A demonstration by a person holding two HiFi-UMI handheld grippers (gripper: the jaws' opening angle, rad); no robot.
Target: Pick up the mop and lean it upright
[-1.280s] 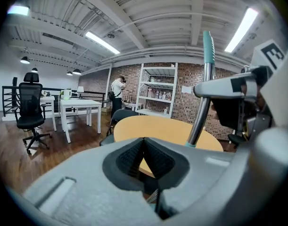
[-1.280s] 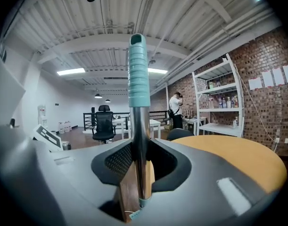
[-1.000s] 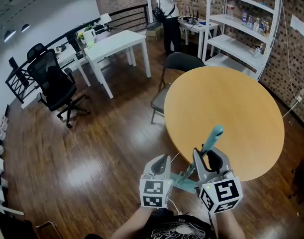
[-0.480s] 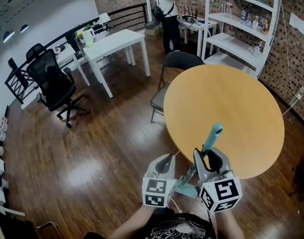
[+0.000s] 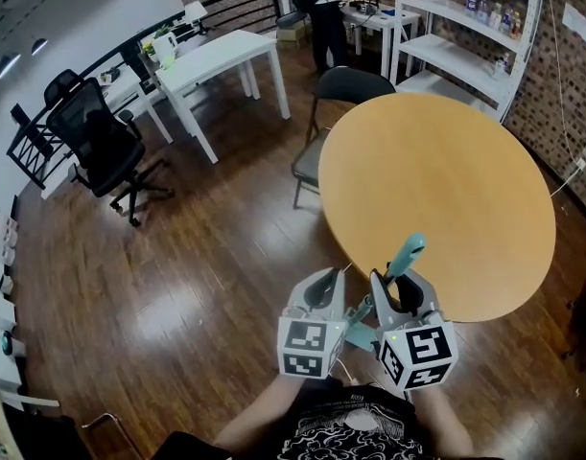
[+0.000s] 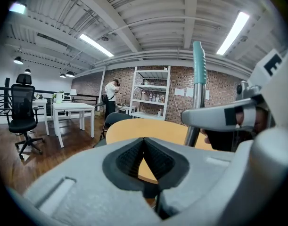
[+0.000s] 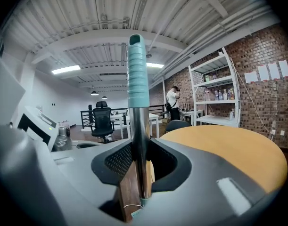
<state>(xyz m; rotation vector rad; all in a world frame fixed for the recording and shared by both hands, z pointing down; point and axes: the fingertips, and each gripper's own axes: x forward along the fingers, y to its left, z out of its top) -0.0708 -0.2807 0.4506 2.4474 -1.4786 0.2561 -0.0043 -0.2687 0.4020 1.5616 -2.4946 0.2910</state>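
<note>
Tabletop; right gripper tight on mop

The round table stands just beyond the mop clamped in the right gripper, barring the way forward and right. Leftward the wooden floor lies open, up to the office chair and white table.

Round wooden table (brick wall behind), dark plank floor.
</note>
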